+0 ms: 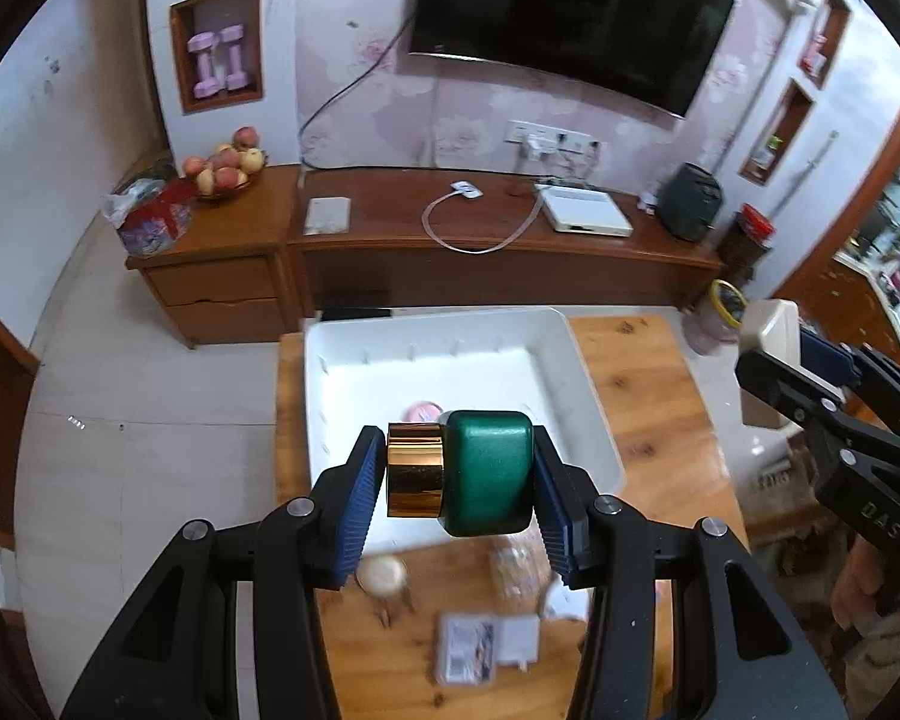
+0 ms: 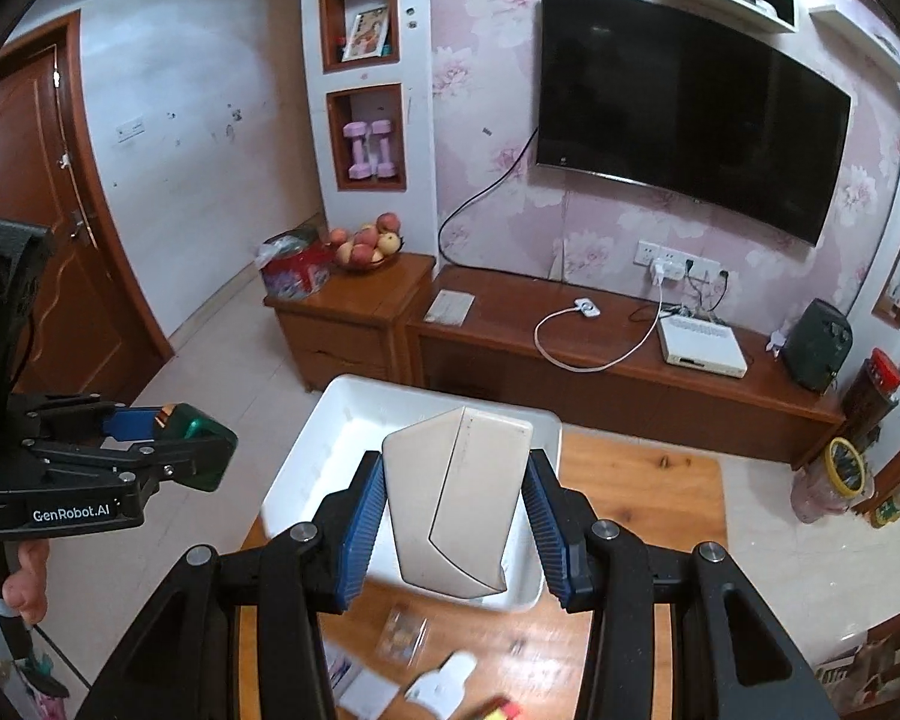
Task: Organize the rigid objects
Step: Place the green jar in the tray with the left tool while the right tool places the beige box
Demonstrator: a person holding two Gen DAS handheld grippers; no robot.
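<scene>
Above the white bin [image 1: 588, 396], our left gripper [image 1: 459, 474] pinches a green gold-capped bottle [image 1: 486, 471] and our right gripper [image 2: 453, 498] clamps a beige box [image 2: 450, 498]. Only one pink item [image 1: 421, 411] lies inside; several small things remain on the wooden table [image 1: 636, 396].

"GenRobot.AI" is printed in white letters on the black body of the left gripper [image 2: 204, 450], as seen from the right wrist view. On the black body of the right gripper [image 1: 774, 360], seen from the left wrist view, the letters "DAS" are read, turned sideways. Print on the small packets lying on the wooden table [image 1: 648, 396] is too blurred to be read.
</scene>
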